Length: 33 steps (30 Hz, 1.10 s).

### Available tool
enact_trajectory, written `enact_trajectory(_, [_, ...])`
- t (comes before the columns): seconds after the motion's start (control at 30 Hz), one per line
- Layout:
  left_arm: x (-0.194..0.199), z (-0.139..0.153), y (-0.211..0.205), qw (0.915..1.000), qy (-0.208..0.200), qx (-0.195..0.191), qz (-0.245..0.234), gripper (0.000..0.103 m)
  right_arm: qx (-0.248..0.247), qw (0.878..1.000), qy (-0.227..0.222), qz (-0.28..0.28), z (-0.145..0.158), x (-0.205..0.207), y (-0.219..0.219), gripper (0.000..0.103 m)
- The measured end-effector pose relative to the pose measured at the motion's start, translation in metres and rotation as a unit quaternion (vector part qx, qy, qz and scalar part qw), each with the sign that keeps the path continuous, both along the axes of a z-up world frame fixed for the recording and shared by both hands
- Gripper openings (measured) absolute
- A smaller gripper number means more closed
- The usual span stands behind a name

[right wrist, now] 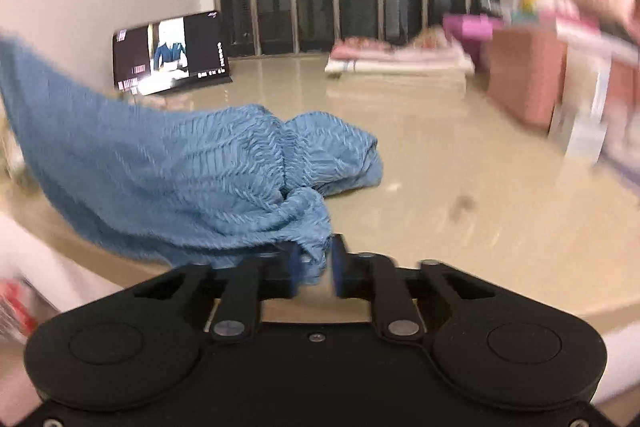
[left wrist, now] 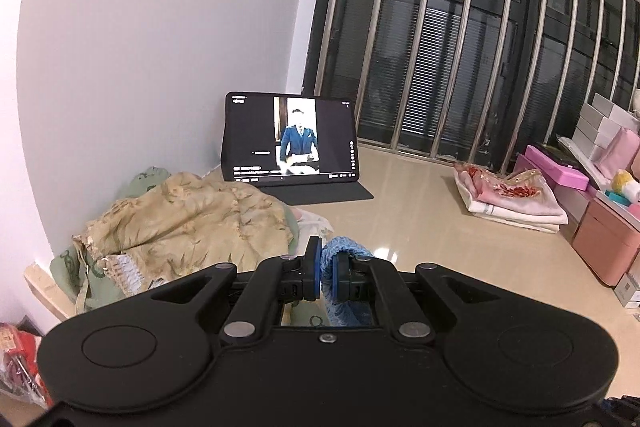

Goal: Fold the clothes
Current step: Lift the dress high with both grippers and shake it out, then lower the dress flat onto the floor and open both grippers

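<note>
A blue ribbed knit garment (right wrist: 192, 163) lies bunched on the beige floor and rises toward the left edge of the right wrist view. My right gripper (right wrist: 314, 267) is shut on a gathered fold of it, close to the camera. In the left wrist view my left gripper (left wrist: 326, 273) is shut on another part of the blue knit garment (left wrist: 340, 251), which loops over the right pad and hangs down between the fingers. The right wrist view is blurred.
A pile of beige and green clothes (left wrist: 180, 223) lies at the left by the white wall. A tablet (left wrist: 290, 139) stands propped at the back. Folded pink and white clothes (left wrist: 512, 203) sit at the right, beside pink boxes (left wrist: 604, 243). Metal window bars (left wrist: 480, 47) stand behind.
</note>
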<state>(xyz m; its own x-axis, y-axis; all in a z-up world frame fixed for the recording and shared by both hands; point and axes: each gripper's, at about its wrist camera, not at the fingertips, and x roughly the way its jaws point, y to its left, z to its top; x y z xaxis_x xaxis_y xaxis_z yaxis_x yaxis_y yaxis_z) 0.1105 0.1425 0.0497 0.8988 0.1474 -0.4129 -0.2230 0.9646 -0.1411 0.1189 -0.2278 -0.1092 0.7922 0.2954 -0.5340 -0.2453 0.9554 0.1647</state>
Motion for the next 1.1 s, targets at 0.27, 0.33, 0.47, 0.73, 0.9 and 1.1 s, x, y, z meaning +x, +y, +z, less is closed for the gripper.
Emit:
enact_trajectory(0.27, [-0.020,0.007,0.005,0.9998,-0.013,0.003,0.014,0.005,0.015,0.999,-0.007,-0.029,0.044,0.002,-0.044,0.003])
enact_trajectory(0.33, [-0.028,0.017,0.005,0.9997,-0.020,-0.002,0.011,0.005,-0.026,0.998,-0.045,-0.027,0.078,-0.001,-0.053,0.003])
enact_trajectory(0.47, [-0.014,0.044,0.001,0.9996,-0.020,-0.008,-0.020,0.005,-0.119,0.985,-0.121,-0.008,0.150,0.000,-0.062,0.003])
enact_trajectory(0.73, [0.161,0.144,-0.024,0.9976,-0.042,-0.040,-0.038,0.005,-0.309,0.939,-0.141,-0.052,0.261,0.174,-0.044,0.003])
enact_trajectory(0.9, [0.212,0.247,-0.043,0.9906,-0.127,-0.047,-0.017,0.005,-0.343,0.902,-0.217,-0.145,0.361,0.236,-0.032,0.003])
enact_trajectory(1.1, [0.210,0.268,-0.034,0.9880,-0.144,-0.045,-0.032,0.005,-0.354,0.880,-0.270,-0.170,0.413,0.224,-0.043,0.004])
